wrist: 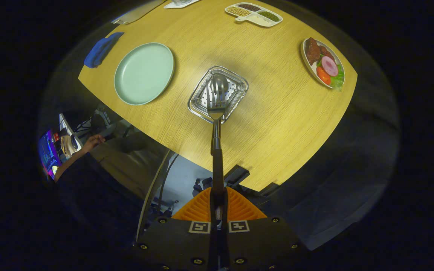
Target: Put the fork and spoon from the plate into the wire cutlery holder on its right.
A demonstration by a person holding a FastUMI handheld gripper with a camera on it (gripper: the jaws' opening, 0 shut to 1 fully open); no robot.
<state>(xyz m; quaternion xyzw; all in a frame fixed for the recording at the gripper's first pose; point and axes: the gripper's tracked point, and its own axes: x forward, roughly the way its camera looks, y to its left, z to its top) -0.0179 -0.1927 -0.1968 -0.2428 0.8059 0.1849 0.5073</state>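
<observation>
Your hand-held gripper [218, 210] pinches the fork [217, 113], hiding the handle's end between its fingers. The fork's tines overlap the spoon [220, 83] inside the wire cutlery holder [239, 90], blurring together. At the top, a white tray [177, 3] is cut off.

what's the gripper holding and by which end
The gripper is shut on the fork, gripping the end of its handle, tines hanging over the wire cutlery holder.

— Where's my camera looking from?
— High over the wooden table [277, 124], riding my gripper [218, 210], facing straight down along its fingers, well above the tabletop
</observation>
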